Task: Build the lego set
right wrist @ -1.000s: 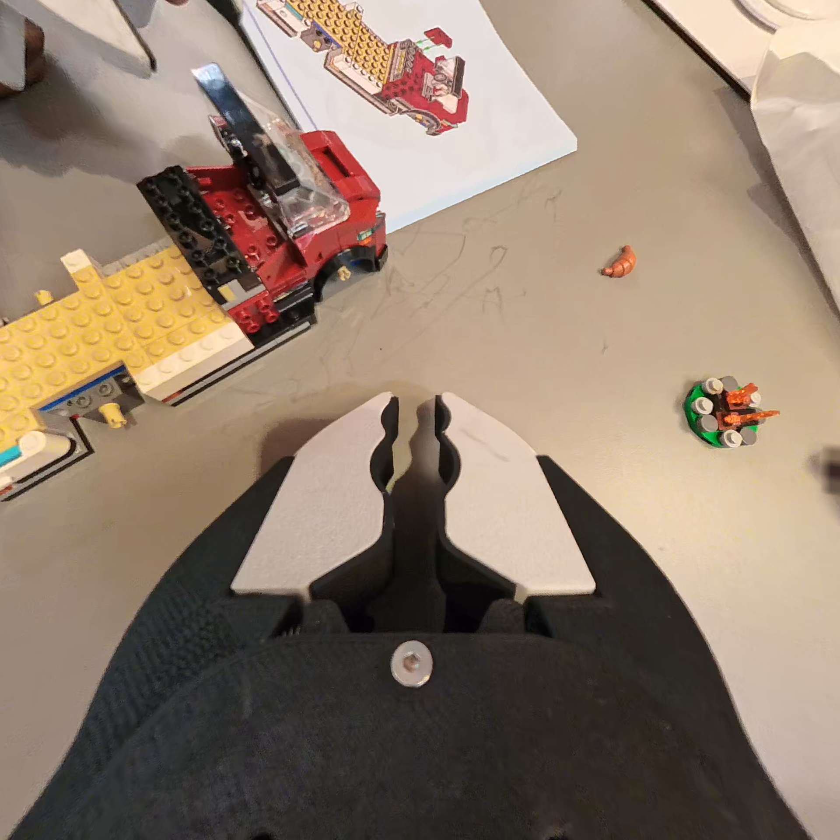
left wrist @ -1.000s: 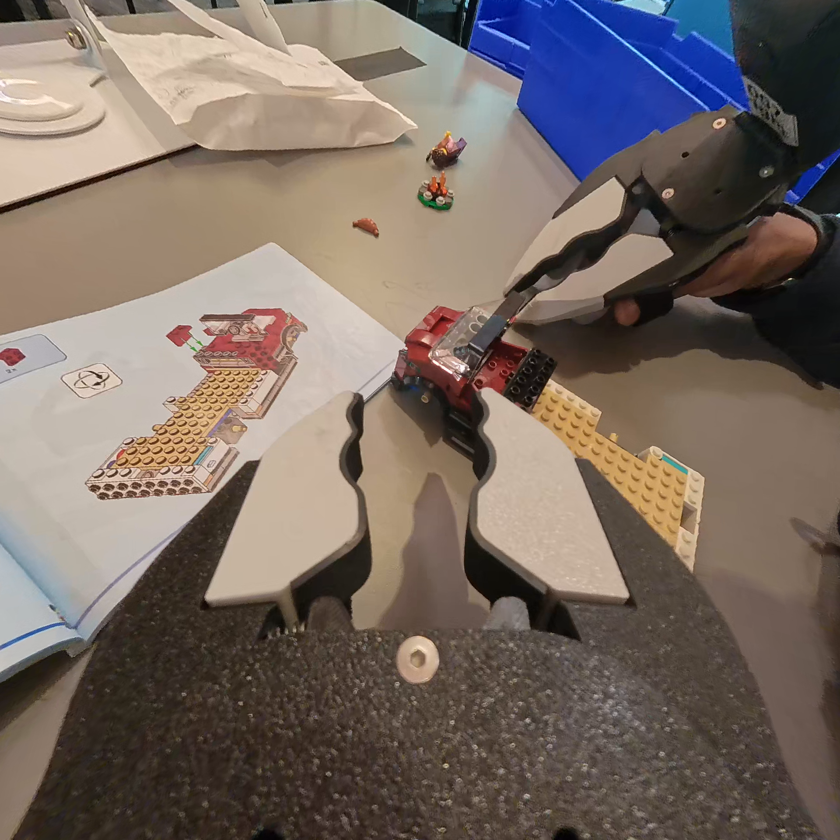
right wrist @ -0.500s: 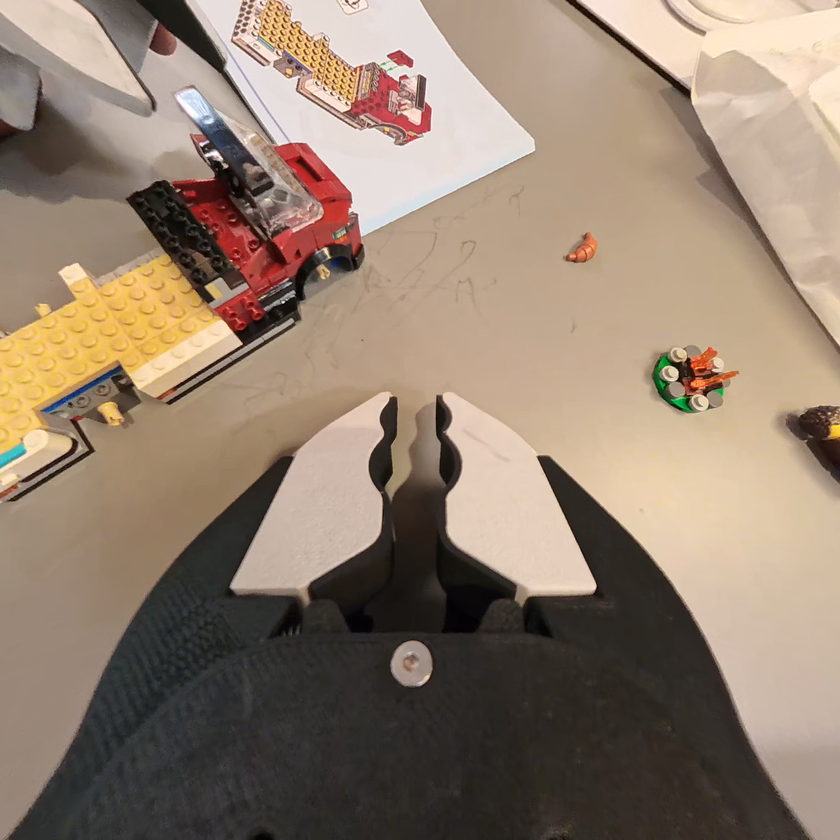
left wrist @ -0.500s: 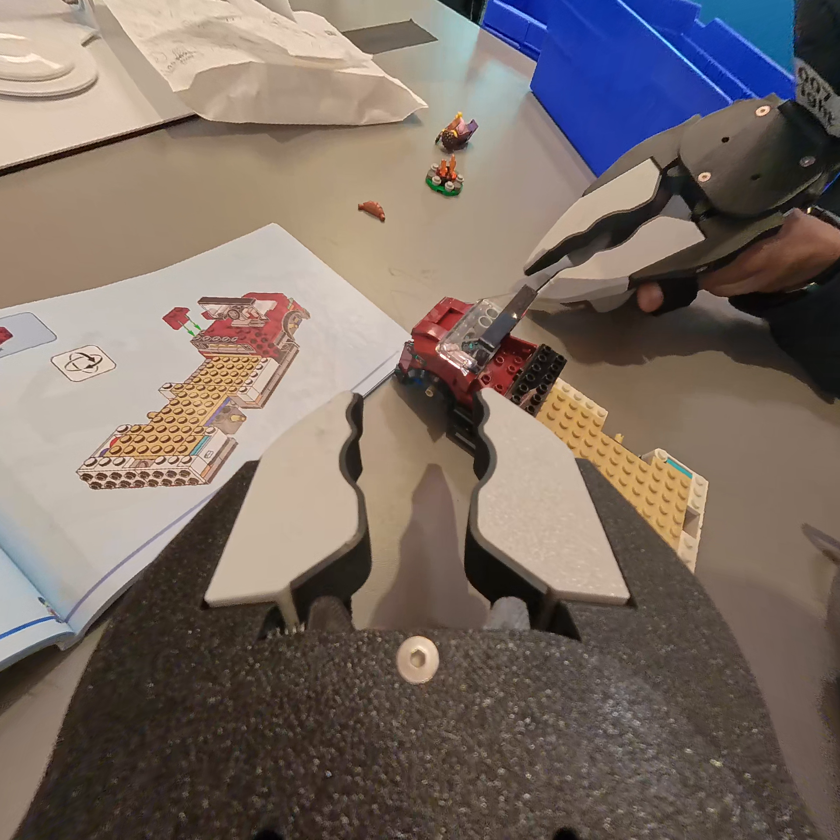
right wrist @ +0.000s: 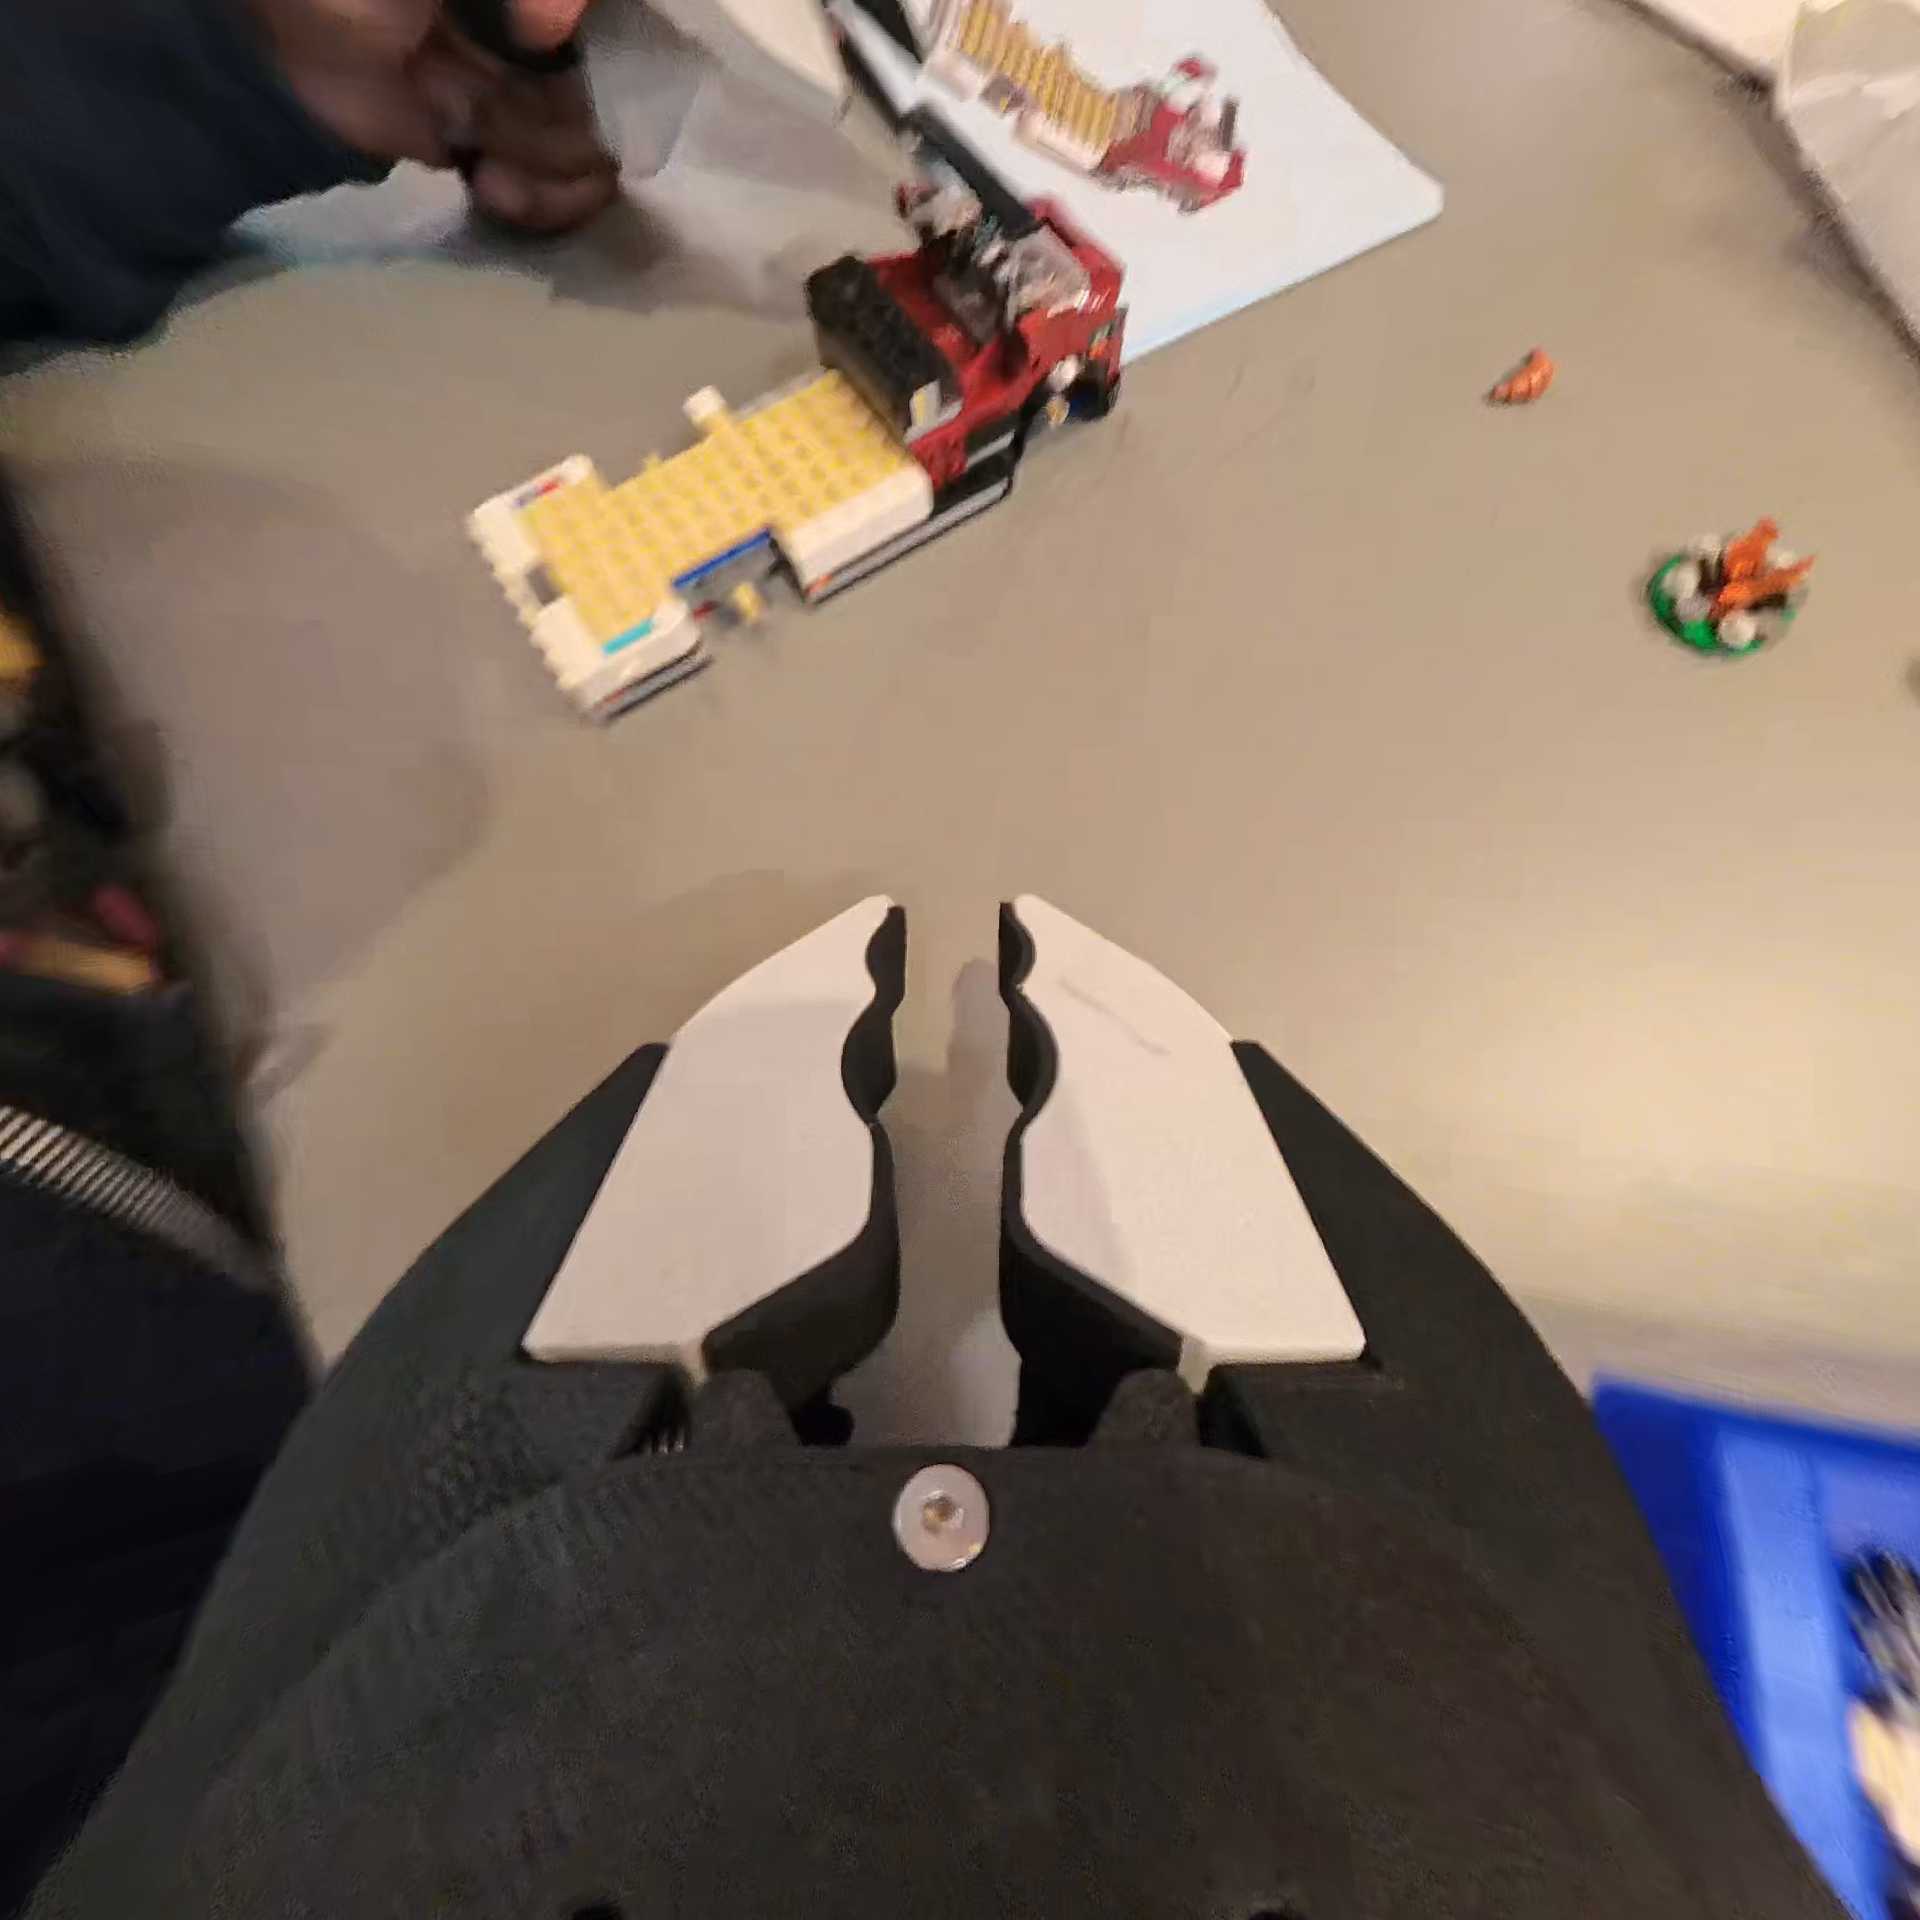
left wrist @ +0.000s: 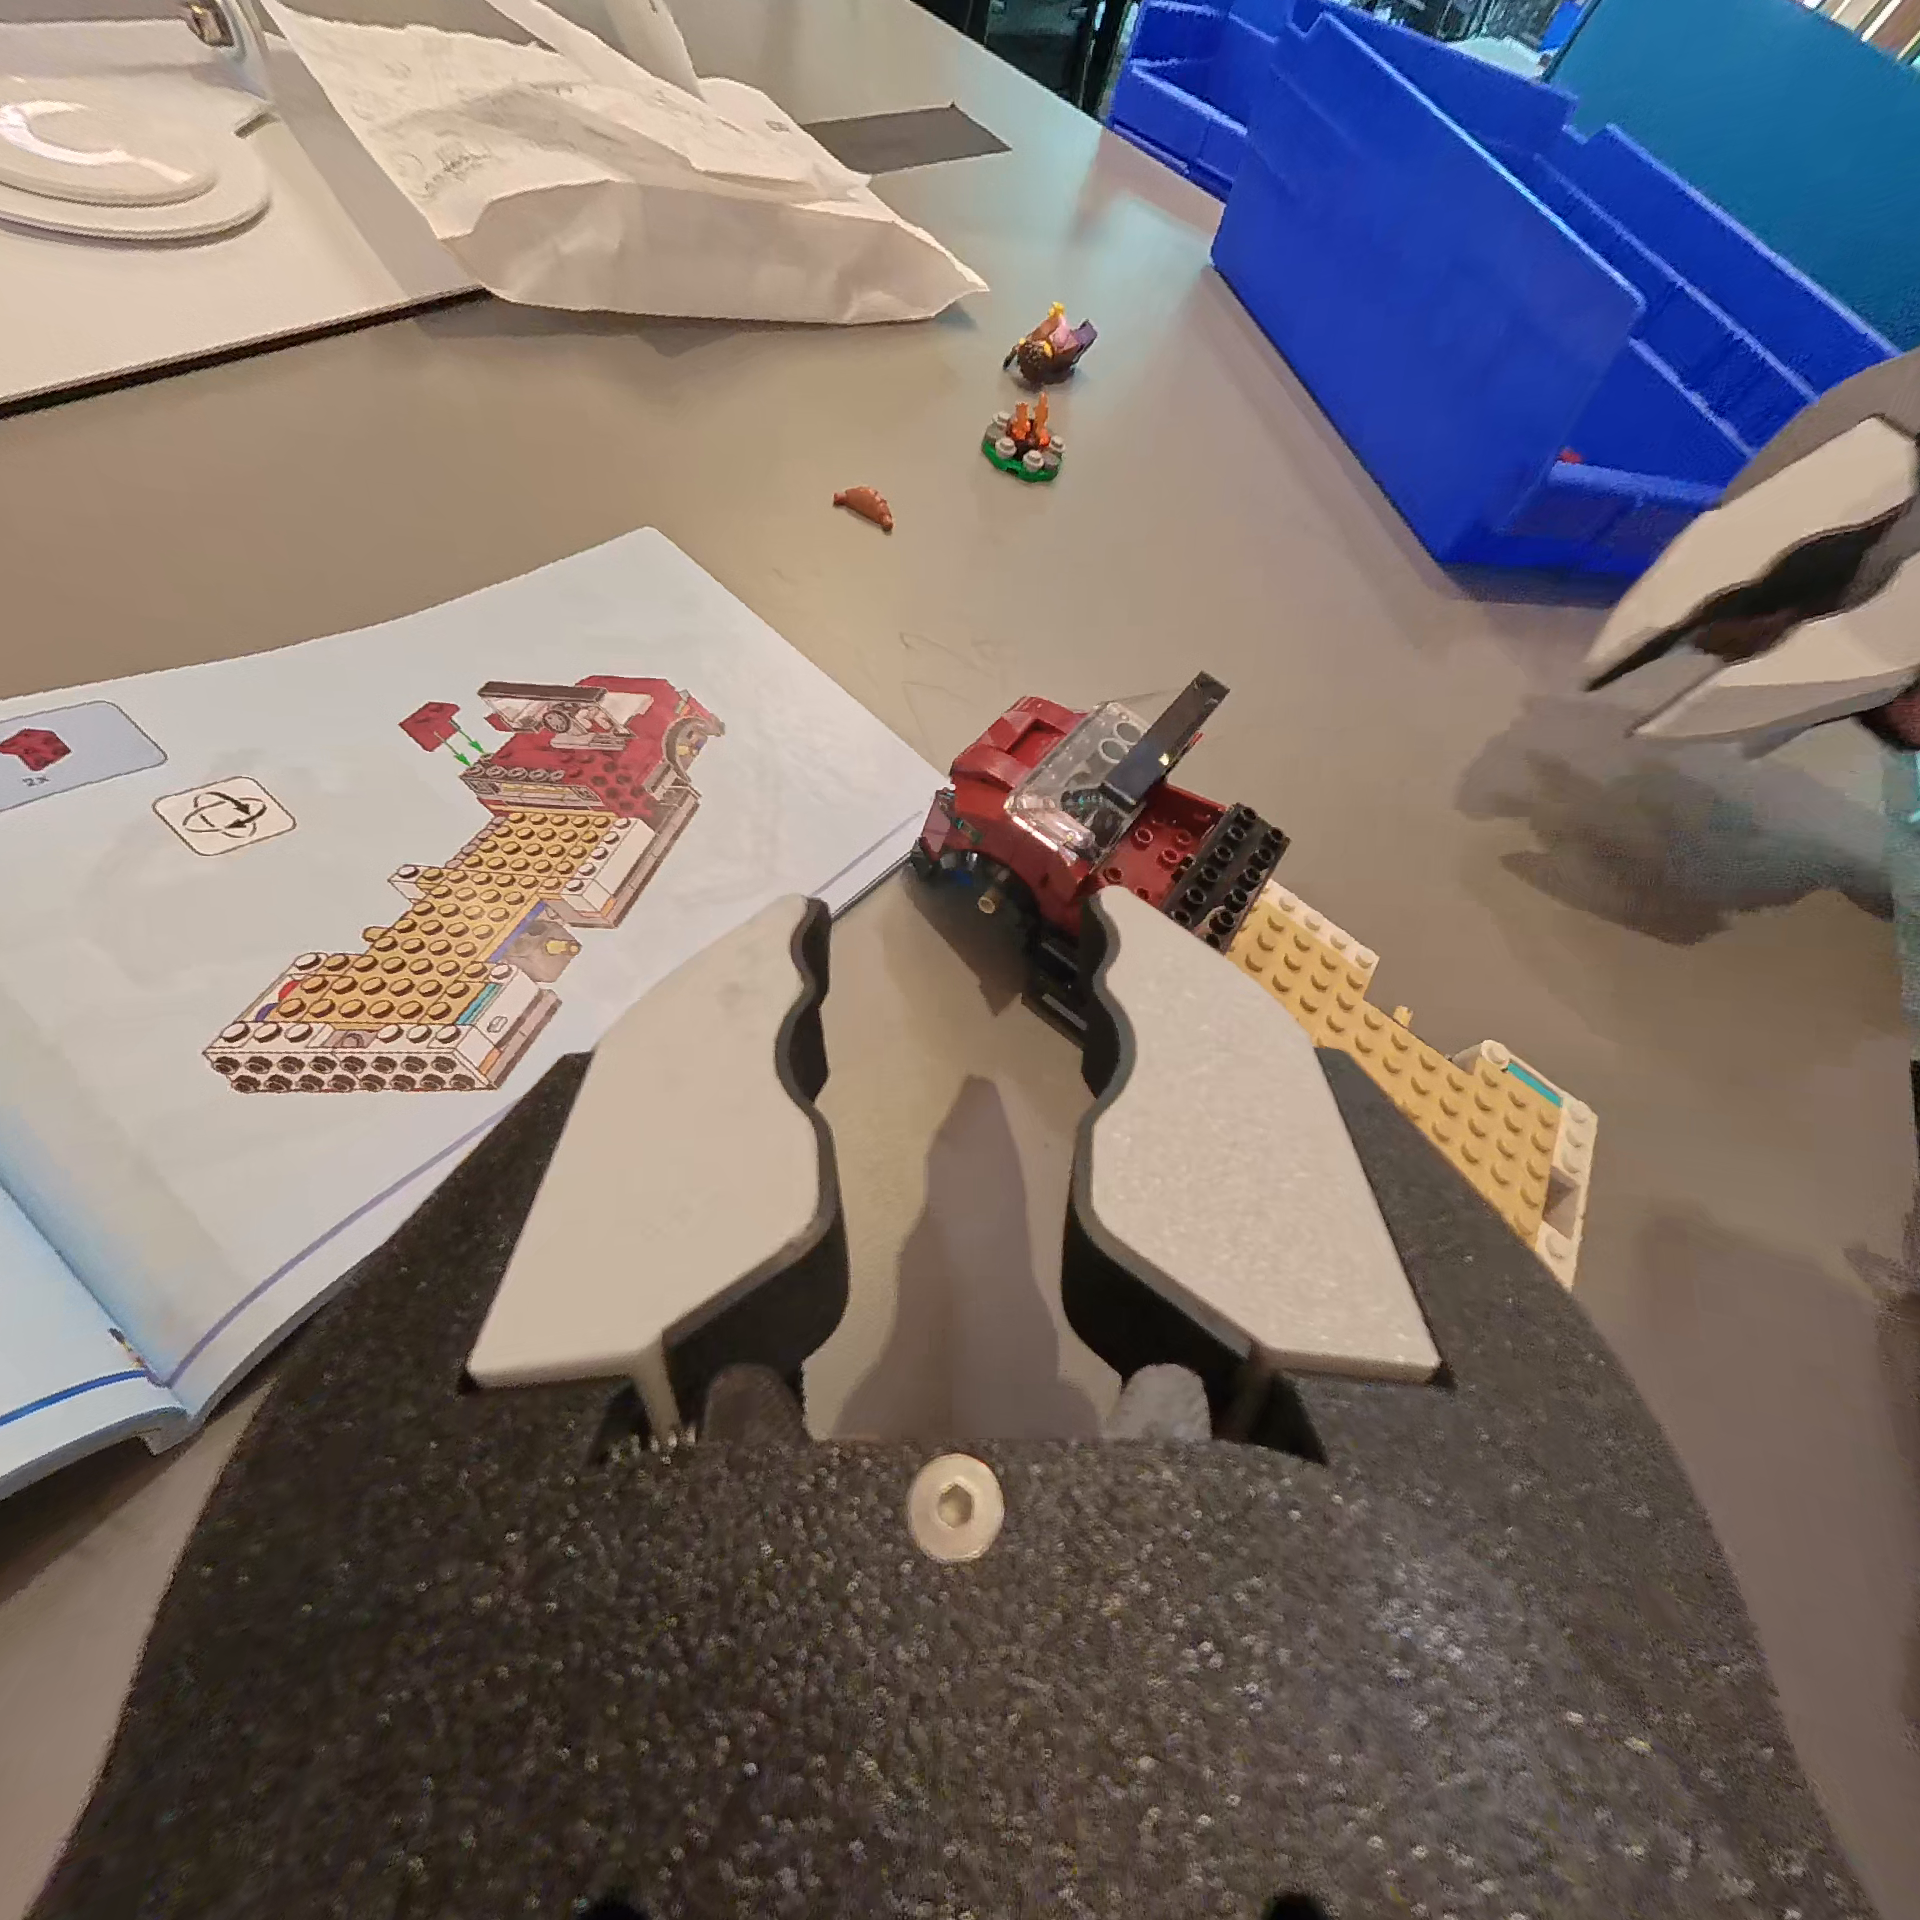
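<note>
My left gripper [left wrist: 961, 914]: brick truck [left wrist: 1081, 821] blocks 1 o'clock, booklet [left wrist: 312, 831] at 10; bare table [left wrist: 623, 457] beyond.

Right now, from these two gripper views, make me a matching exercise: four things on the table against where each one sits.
Things:
1. brick truck
2. croissant piece
3. paper bag
4. blue bins

Places:
A. far right edge of the table
B. far left, beside a white board
C. just ahead of the left gripper, at the booklet's corner
D. alone on bare table beyond the booklet

Pairs: 1-C, 2-D, 3-B, 4-A
</note>
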{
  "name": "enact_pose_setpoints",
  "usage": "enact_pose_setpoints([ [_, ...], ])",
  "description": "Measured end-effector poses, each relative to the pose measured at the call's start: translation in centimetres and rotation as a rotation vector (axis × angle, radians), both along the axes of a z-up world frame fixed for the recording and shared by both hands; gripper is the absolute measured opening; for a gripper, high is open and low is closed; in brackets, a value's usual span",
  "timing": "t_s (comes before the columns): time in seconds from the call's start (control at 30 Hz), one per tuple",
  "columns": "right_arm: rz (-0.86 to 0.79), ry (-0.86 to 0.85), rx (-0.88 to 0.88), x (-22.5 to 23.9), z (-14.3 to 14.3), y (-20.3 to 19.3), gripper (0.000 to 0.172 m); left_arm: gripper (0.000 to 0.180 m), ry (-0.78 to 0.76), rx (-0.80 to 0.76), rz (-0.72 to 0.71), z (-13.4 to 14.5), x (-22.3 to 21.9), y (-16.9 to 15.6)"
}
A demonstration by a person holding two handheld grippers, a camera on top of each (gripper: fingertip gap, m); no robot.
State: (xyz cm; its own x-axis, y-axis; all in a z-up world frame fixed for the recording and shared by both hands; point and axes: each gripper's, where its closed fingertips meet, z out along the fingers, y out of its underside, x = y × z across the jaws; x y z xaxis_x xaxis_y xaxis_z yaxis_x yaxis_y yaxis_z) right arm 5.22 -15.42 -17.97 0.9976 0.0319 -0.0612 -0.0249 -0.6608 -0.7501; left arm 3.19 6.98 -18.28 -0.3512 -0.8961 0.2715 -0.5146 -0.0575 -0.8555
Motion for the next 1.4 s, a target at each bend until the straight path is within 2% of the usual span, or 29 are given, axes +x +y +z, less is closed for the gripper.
enact_pose_setpoints([
  [0.1, 0.018, -0.066, -0.103, 1.8, 2.5, -5.6, 0.018, 0.047, -0.004, -0.004, 0.018, 0.1, 0.1, 0.3],
  [0.23, -0.058, -0.385, -0.32, 11.3, 4.4, -12.9, 0.017, 0.047, 0.001, 0.017, 0.027, -0.1, 0.1, 0.3],
  [0.3, -0.066, -0.489, -0.466, 16.5, 4.1, -15.5, 0.018, 0.047, 0.003, 0.034, 0.026, -0.2, 0.1, 0.2],
  [0.37, 0.001, -0.556, -0.59, 20.8, 2.9, -16.8, 0.021, 0.047, 0.008, 0.05, 0.021, -0.4, 0.1, 0.0],
  [0.47, 0.086, -0.458, -0.63, 23.8, 0.7, -17.1, 0.024, 0.047, 0.012, 0.053, 0.012, -0.5, 0.1, -0.1],
  [0.6, 0.185, -0.301, -0.613, 22.3, -0.7, -17.0, 0.022, 0.046, -0.006, 0.014, 0.028, 0.0, 0.1, 0.3],
  [0.8, 0.294, -0.311, -0.675, 18.9, -2.5, -18.2, 0.018, 0.047, 0.03, -0.05, 0.039, -0.2, 0.3, 0.7],
  [0.93, 0.329, -0.327, -0.651, 18.1, -2.8, -17.6, 0.017, 0.047, 0.037, -0.061, 0.043, -0.3, 0.4, 0.8],
  [1.13, 0.31, -0.303, -0.597, 17.6, -2.8, -14.2, 0.012, 0.046, 0.044, -0.011, 0.056, -0.6, 0.4, 0.7],
  [1.4, 0.205, -0.086, -0.606, 17.4, -4.3, -13.3, 0.012, 0.046, 0.057, 0.051, 0.046, -1.0, 0.4, 0.4],
])
